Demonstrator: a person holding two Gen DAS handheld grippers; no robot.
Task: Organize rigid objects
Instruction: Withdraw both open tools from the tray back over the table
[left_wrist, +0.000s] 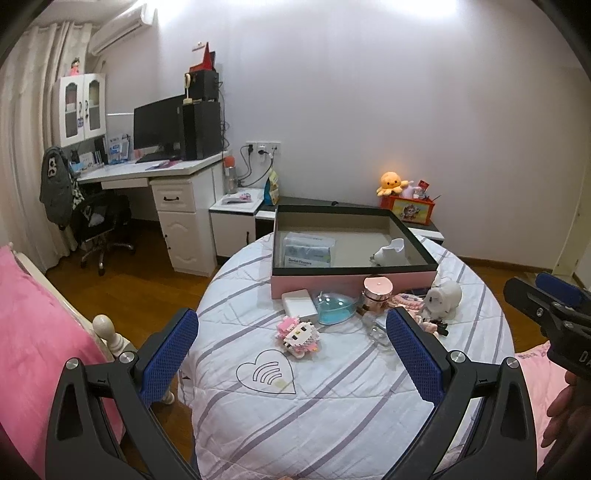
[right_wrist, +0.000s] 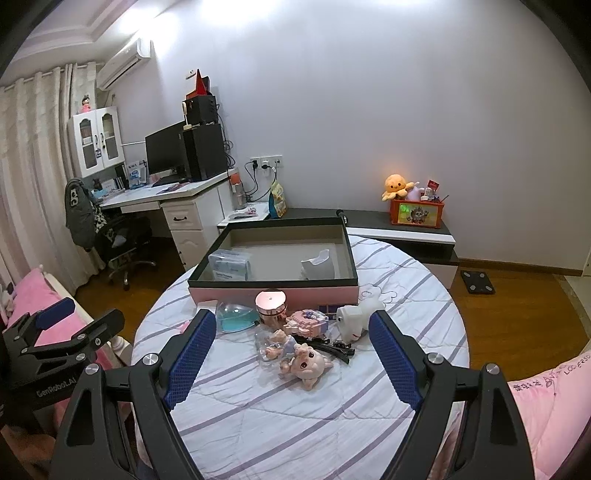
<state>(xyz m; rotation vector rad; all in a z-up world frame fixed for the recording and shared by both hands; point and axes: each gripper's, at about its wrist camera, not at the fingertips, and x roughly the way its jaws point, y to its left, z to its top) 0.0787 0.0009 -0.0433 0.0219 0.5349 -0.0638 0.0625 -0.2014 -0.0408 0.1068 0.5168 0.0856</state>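
My left gripper (left_wrist: 291, 354) hangs spread wide and empty, the block kitty figure (left_wrist: 298, 334) lying between its fingers, the pink box (left_wrist: 354, 284) beyond. My right gripper (right_wrist: 291, 354) is likewise spread, the pig doll (right_wrist: 308, 365) between its fingers, the white elephant figure (right_wrist: 354, 317) just ahead.

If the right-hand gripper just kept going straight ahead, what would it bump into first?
Most likely the pig-faced doll lying between the right gripper's open fingers, with the black hair clips just past it. Depth is hard to judge here.
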